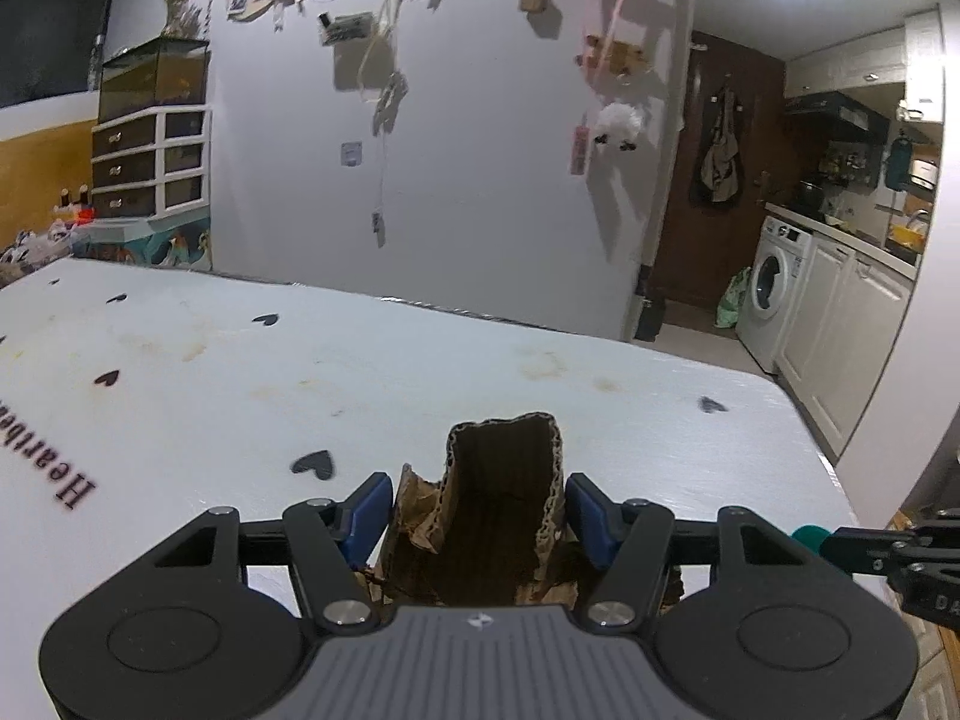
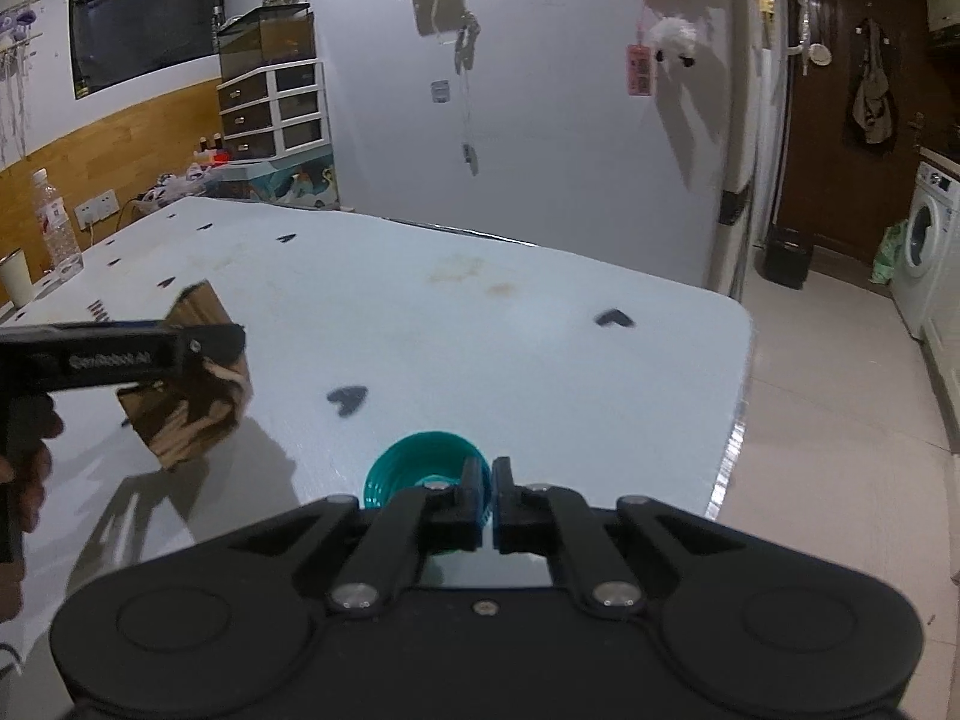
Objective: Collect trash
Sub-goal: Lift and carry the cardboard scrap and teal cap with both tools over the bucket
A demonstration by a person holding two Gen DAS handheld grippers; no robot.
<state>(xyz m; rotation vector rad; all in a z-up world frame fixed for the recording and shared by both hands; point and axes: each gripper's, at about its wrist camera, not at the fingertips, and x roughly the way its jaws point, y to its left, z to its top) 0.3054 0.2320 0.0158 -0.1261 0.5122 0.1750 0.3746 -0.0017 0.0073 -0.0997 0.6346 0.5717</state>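
My left gripper (image 1: 477, 510) is shut on a torn piece of brown corrugated cardboard (image 1: 501, 504) and holds it above the white table (image 1: 360, 360). The cardboard also shows in the right wrist view (image 2: 192, 396), at the left, with the left gripper (image 2: 198, 345) clamped on it. My right gripper (image 2: 487, 483) is shut on the rim of a small teal ribbed cup (image 2: 414, 468), held just above the table (image 2: 480, 324) near its right edge. The teal cup's tip (image 1: 810, 537) and the right gripper show at the far right of the left wrist view.
The table has black heart prints and some stains. A clear water bottle (image 2: 54, 222) and a white cup (image 2: 15, 276) stand at its far left. A drawer unit (image 2: 270, 108) stands behind. A washing machine (image 1: 774, 294) and cabinets are to the right, across tiled floor.
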